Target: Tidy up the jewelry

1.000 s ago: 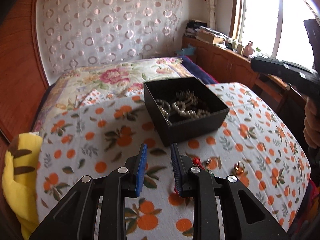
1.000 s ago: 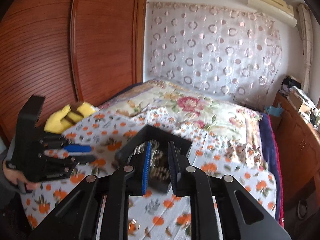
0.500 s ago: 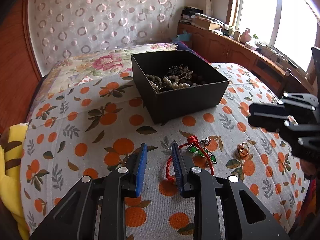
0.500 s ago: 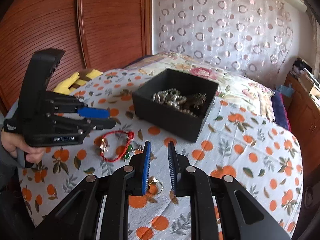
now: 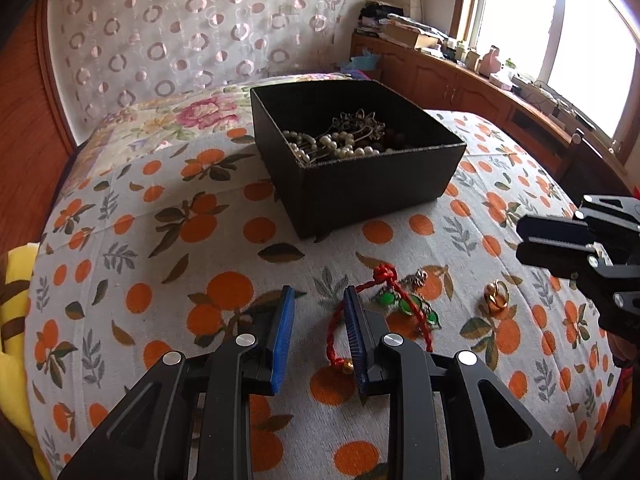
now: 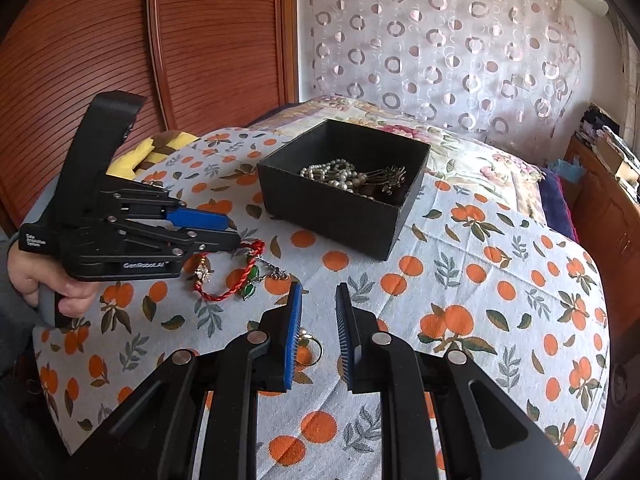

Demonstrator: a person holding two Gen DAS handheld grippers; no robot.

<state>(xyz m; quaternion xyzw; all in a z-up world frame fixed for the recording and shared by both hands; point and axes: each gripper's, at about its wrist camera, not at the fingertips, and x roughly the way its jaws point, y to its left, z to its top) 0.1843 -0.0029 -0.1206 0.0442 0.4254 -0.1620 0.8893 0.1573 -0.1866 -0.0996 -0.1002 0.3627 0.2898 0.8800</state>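
Surface: a bed [image 5: 168,240] under an orange-print cloth.
Box: black open box [image 5: 360,184] holding pearl strands [image 5: 320,148] and other jewelry.
Loose jewelry: red cord bracelet [image 5: 384,304] with green beads, and a gold ring [image 5: 496,300], lying on the cloth in front of the box.
Left gripper [image 5: 318,332]: released, jaws apart, nothing between them, just above the bracelet.
Right gripper [image 6: 318,332]: released, empty, over the ring [image 6: 310,346].

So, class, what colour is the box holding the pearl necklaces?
Black. The box shows best in the left wrist view, with the pearls inside.
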